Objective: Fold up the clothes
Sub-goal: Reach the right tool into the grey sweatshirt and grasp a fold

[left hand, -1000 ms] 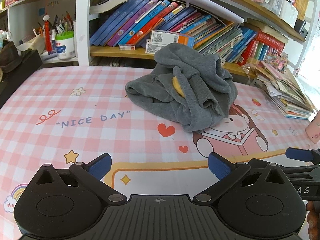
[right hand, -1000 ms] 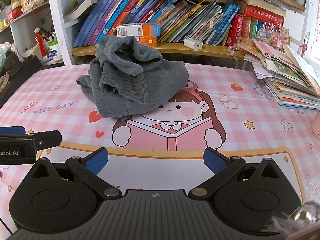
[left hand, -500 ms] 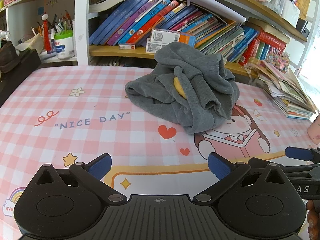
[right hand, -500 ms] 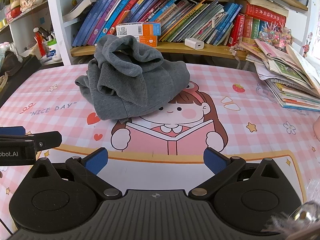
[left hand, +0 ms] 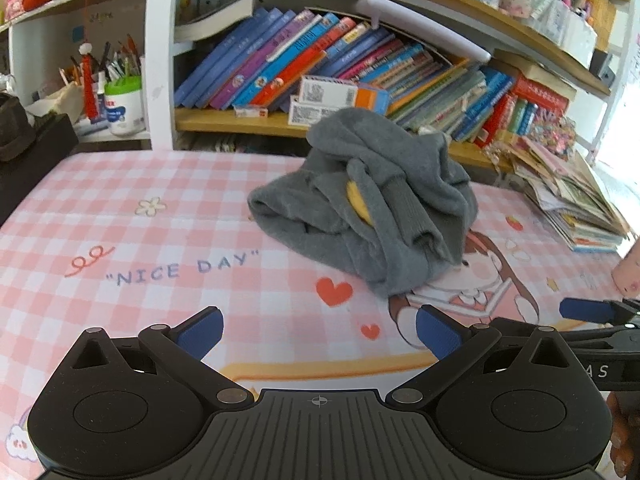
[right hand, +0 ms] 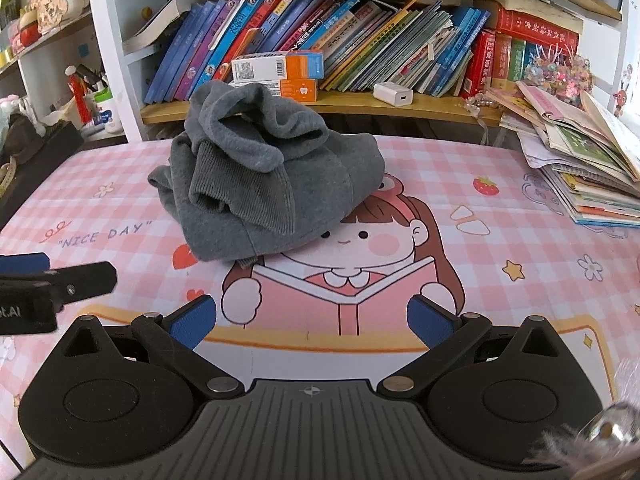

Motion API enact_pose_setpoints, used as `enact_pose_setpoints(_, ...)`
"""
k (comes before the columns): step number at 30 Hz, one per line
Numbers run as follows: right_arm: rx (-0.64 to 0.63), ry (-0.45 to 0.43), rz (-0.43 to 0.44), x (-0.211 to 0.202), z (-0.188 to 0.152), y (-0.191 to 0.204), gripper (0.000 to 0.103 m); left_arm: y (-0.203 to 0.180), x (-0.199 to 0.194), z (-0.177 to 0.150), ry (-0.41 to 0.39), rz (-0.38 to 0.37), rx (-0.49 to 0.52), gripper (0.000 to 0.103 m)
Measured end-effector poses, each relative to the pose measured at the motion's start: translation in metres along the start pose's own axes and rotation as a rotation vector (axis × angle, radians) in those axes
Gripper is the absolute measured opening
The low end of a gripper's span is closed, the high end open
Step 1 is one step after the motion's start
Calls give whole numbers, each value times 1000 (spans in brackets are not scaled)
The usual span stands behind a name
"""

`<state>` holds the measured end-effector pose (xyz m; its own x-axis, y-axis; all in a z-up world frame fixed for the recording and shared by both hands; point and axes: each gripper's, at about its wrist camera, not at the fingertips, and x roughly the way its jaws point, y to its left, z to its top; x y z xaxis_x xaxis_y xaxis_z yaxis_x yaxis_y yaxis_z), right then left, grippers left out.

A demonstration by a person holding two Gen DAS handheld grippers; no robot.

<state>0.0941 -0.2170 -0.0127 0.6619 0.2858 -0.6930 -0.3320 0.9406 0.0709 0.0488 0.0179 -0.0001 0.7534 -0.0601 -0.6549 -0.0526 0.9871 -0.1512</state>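
The pink checked table mat [right hand: 500, 184] carries one task item: a grey sweatshirt [right hand: 276, 184], crumpled in a heap at mid-table, in front of the bookshelf [right hand: 360, 100], partly covering the head of the printed cartoon girl [right hand: 376, 236]. From my left gripper [left hand: 319, 330] the heap lies ahead and slightly right; from my right gripper [right hand: 311, 320] it lies ahead and slightly left, so the garment sits between my two tools, well apart from both. I judge neither tool clearly nearer. The heap has no clear long axis; its base runs roughly left to right across the mat, with the bulk piled on top. Both tools have jaws spread wide and hold nothing. The left wrist view shows a yellow patch [left hand: 358, 204] in the folds of the side facing it; the right wrist view does not show it. The right wrist view shows a ribbed cuff [right hand: 206, 190] hanging down the near left face and a ribbed hem band [right hand: 272, 208] beside it; I judge these the most accessible grasp points for opening the garment flat. Each view also shows the other tool's fingertip at its edge
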Motion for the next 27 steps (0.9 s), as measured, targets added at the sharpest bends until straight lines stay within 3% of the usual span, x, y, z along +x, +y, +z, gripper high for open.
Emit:
enact_pose_setpoints(7, -30, -36, 23, 16, 35, 0, 103, 17, 8, 14, -34, 30, -78, 103)
enact_pose_setpoints(10, -50, -63, 44, 25, 58, 5, 103, 24, 14, 14, -45, 81, -115, 103)
enact_pose_setpoints(16, -162, -103, 120, 49, 101, 35, 103, 41, 26, 8, -25, 123, -213, 103)
enact_pose_setpoints(25, -273, -61, 138, 98, 111, 53, 102, 46, 37, 2, 15, 82, -243, 103)
enact_pose_setpoints(27, -268, -42, 164, 102, 106, 48, 92, 45, 37, 2, 8, 84, -238, 103)
